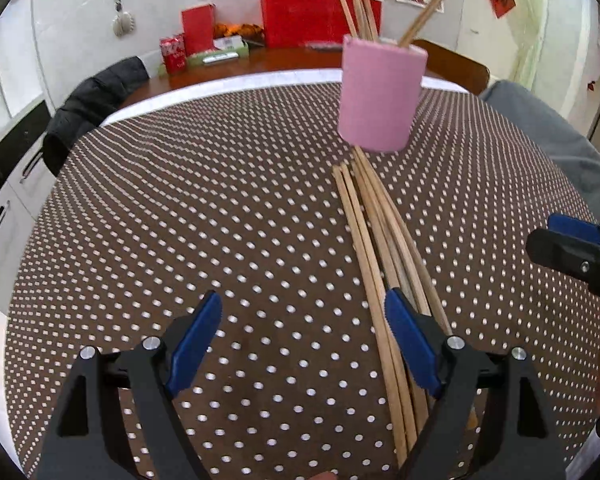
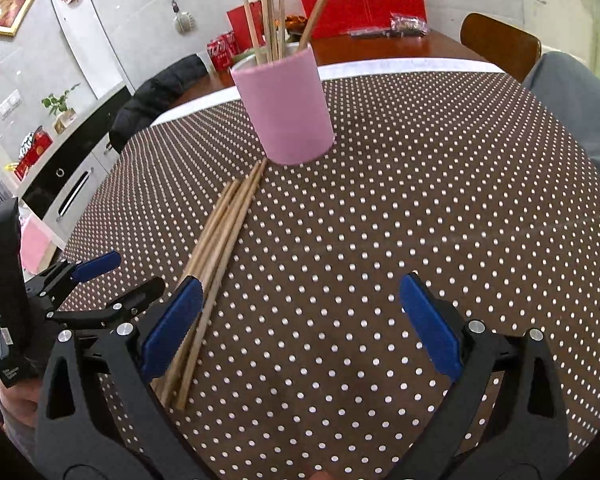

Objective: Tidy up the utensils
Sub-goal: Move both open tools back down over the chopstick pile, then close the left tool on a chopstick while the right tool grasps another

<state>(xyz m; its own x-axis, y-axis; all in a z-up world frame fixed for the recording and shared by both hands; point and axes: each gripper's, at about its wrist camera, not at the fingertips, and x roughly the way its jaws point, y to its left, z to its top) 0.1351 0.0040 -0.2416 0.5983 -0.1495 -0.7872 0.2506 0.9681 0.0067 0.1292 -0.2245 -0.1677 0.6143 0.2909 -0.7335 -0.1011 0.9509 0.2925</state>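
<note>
A pink cup [image 1: 380,96] [image 2: 286,108] stands on the far half of the dotted table, with several wooden chopsticks upright in it. A bundle of loose chopsticks [image 1: 380,248] [image 2: 220,248] lies flat, running from the cup's foot toward me. My left gripper [image 1: 304,344] [image 2: 118,280] is open and holds nothing; its right finger [image 1: 412,344] hovers over the bundle's near end. My right gripper [image 2: 300,326] [image 1: 560,236] is open too and holds nothing, with its left finger [image 2: 172,328] over the same bundle. The bundle lies between the two grippers.
The brown tablecloth [image 1: 220,220] with white dots covers a round table. A black jacket [image 1: 88,108] hangs on a chair at the far left, and a wooden chair back [image 2: 500,44] and grey cloth [image 2: 572,104] sit at the far right. Red boxes and cola cans [image 1: 174,54] stand behind.
</note>
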